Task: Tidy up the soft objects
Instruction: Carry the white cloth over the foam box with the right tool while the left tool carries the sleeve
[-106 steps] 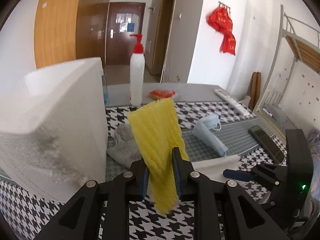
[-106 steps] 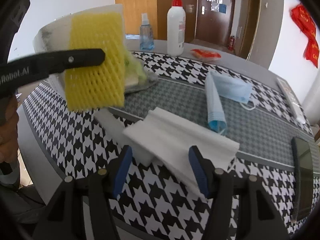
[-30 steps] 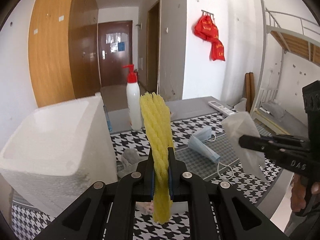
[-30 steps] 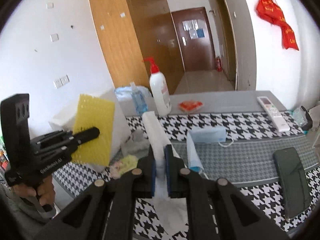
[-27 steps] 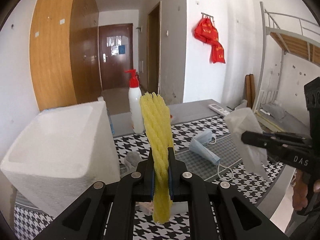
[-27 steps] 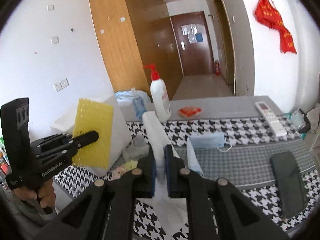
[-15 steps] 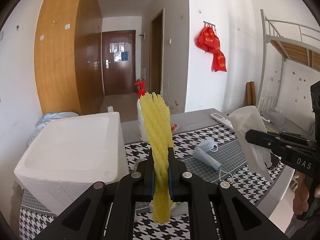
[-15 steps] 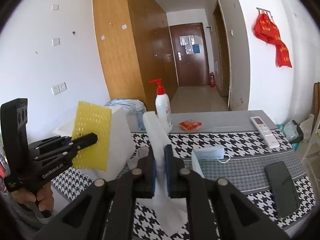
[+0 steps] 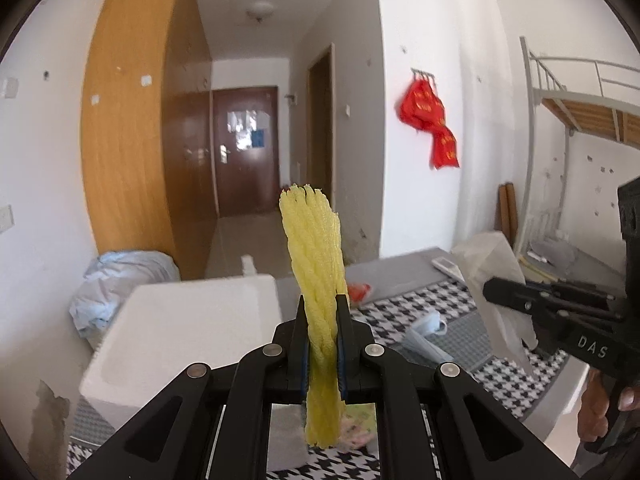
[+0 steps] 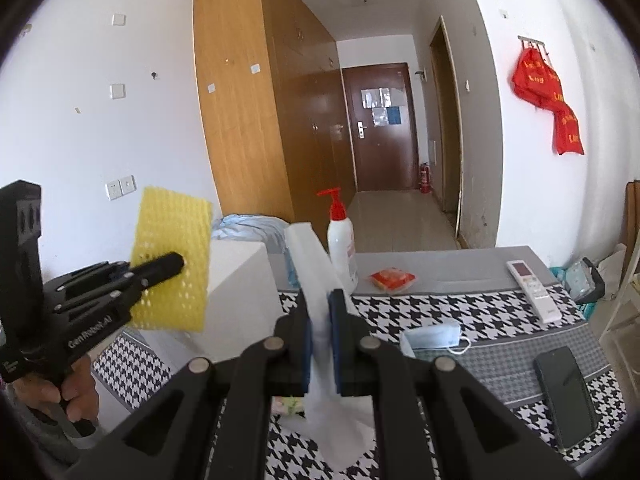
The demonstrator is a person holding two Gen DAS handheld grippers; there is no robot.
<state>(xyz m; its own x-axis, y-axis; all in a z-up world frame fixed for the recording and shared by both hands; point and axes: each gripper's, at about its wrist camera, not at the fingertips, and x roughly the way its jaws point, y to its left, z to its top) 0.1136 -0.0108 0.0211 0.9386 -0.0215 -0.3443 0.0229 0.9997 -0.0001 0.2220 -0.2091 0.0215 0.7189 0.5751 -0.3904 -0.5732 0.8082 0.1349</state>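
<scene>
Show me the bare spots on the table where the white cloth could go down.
Free: the houndstooth strip between the remote and the face mask, and the grey band between mask and phone. Crowded: beside the foam box, around the pump bottle and orange packet.

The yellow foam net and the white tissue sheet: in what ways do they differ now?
The yellow foam net is bright and full of holes; the white tissue sheet is plain and smooth. The net is clamped in the left gripper, the sheet in the right gripper. The net stands stiffly upright, while the sheet's lower part hangs limp. Both are held above the table.
</scene>
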